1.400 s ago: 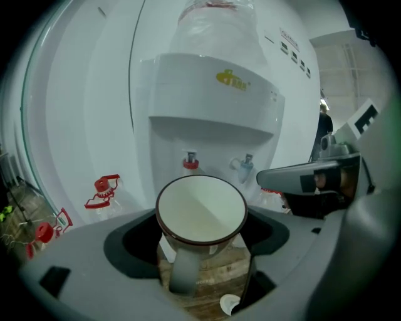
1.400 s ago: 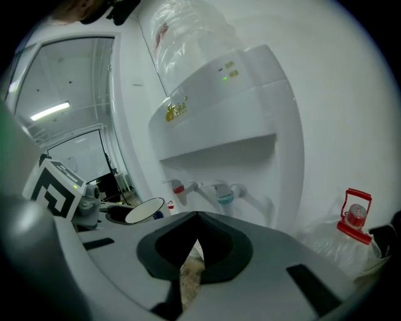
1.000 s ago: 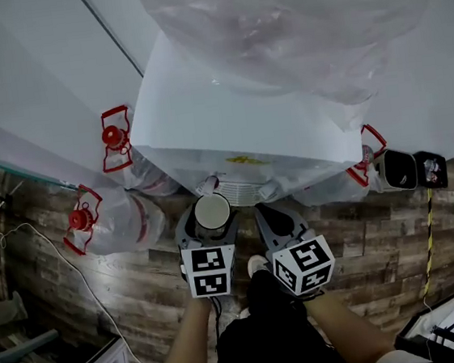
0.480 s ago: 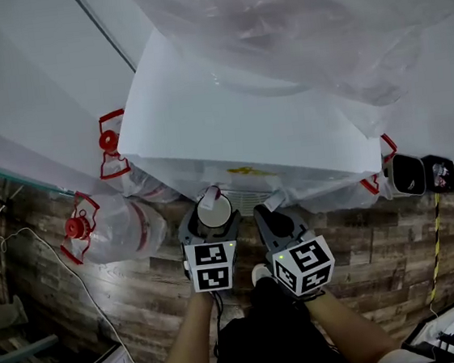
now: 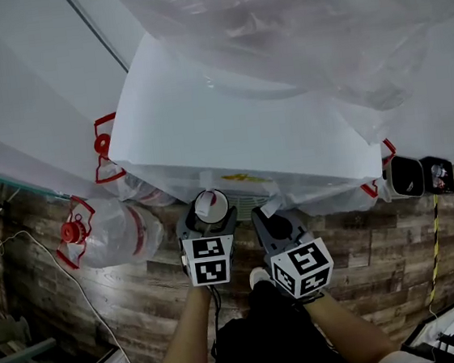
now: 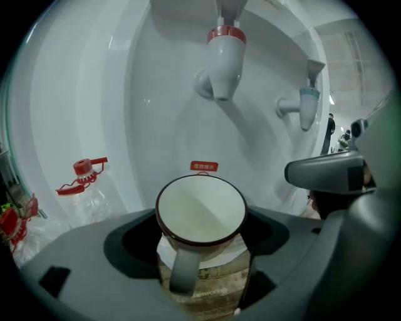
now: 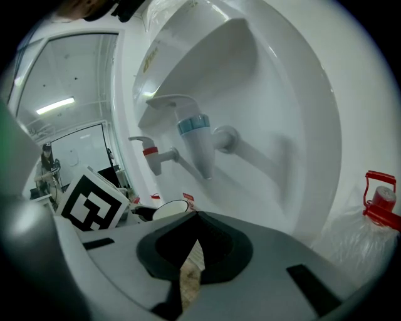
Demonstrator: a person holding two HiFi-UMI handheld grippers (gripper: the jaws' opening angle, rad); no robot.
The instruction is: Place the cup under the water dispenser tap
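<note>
A white cup (image 6: 200,213) with a dark red rim stands upright between the jaws of my left gripper (image 6: 200,241), which is shut on it, handle toward the camera. The red-capped tap (image 6: 223,59) of the white water dispenser (image 5: 238,135) hangs above and just beyond the cup. A blue-capped tap (image 6: 306,106) is to its right. In the head view the cup (image 5: 210,207) is at the dispenser's front edge. My right gripper (image 5: 270,216) is beside it, shut and holding nothing, facing the blue tap (image 7: 197,135). The cup (image 7: 169,209) shows at its left.
Clear plastic sheeting (image 5: 298,22) drapes over the dispenser's top. Large water bottles with red caps and handles (image 5: 106,231) lie on the wooden floor at the left, another (image 7: 381,207) at the right. Two black boxes (image 5: 410,176) and a cable (image 5: 39,247) are on the floor.
Both grippers have moved a little forward toward the dispenser. The cup, still held, is now closer in under the red tap.
</note>
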